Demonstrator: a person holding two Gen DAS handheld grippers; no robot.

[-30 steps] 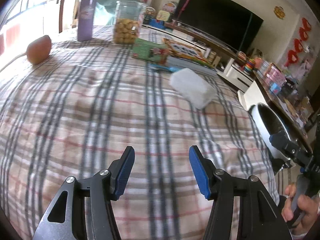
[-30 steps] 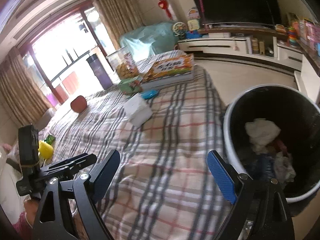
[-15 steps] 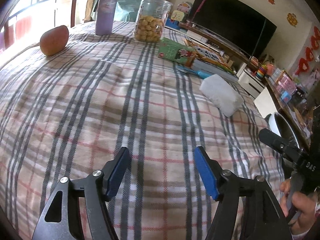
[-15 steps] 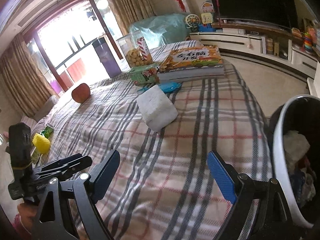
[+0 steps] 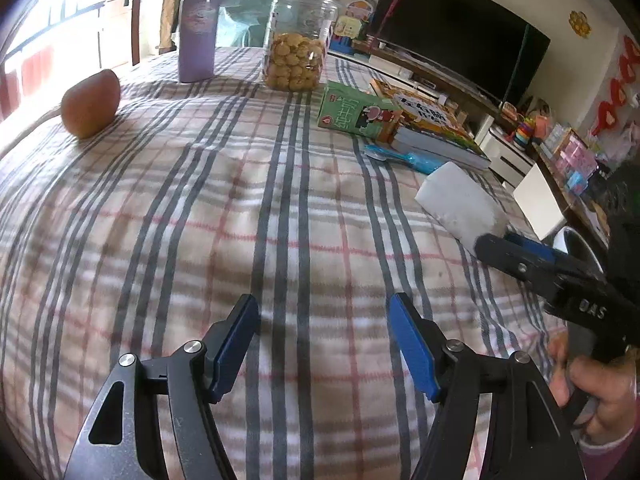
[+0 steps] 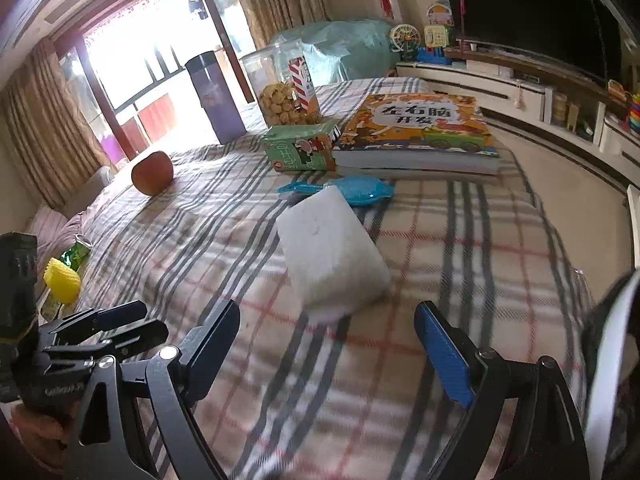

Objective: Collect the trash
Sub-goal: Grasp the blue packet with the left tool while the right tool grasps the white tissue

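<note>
The white block (image 6: 330, 252) on the desk (image 6: 460, 240) looks light, soft and crushable; grip its long sides gently. Right tongs (image 6: 328, 330) and left tongs (image 5: 322, 340) gape, empty.

2 fisheye views, each looking forward and down along its own tongs, close over a plaid-covered tabletop (image 5: 240, 208). The left view faces a television (image 5: 460, 28); the right faces a window (image 6: 132, 64). Both share a white block (image 6: 332, 252), book (image 6: 420, 128) and jar (image 5: 296, 44).
</note>
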